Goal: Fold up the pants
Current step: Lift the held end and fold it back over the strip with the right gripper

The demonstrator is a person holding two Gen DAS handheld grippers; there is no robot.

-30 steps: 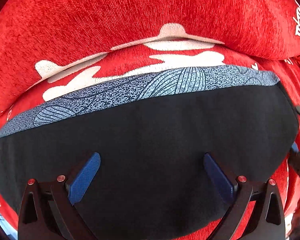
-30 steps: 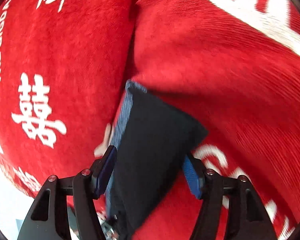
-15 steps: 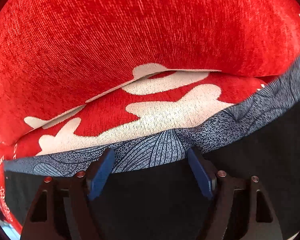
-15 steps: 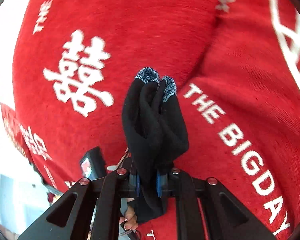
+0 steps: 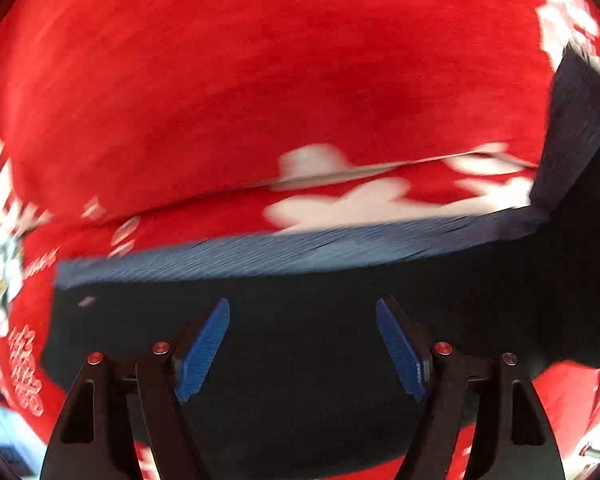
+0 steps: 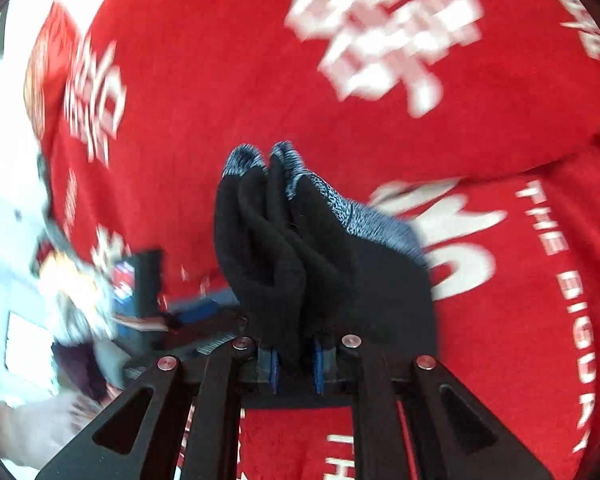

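Note:
The black pants with a blue-grey patterned waistband lie on a red cover. My left gripper is open, its blue pads spread just above the black cloth below the waistband. At the right of this view one end of the pants rises off the cover. My right gripper is shut on a bunched end of the pants, with the patterned band showing at the top and right, held above the cover.
The red cover with white characters and lettering fills both views, with a fold line across it. In the right wrist view the left gripper's body and a hand show at the lower left, by a white area.
My left gripper has drawn back from the waistband edge and over the black cloth, still open. My right gripper stays shut on the bunched end and has carried it higher. Both views are motion-blurred.

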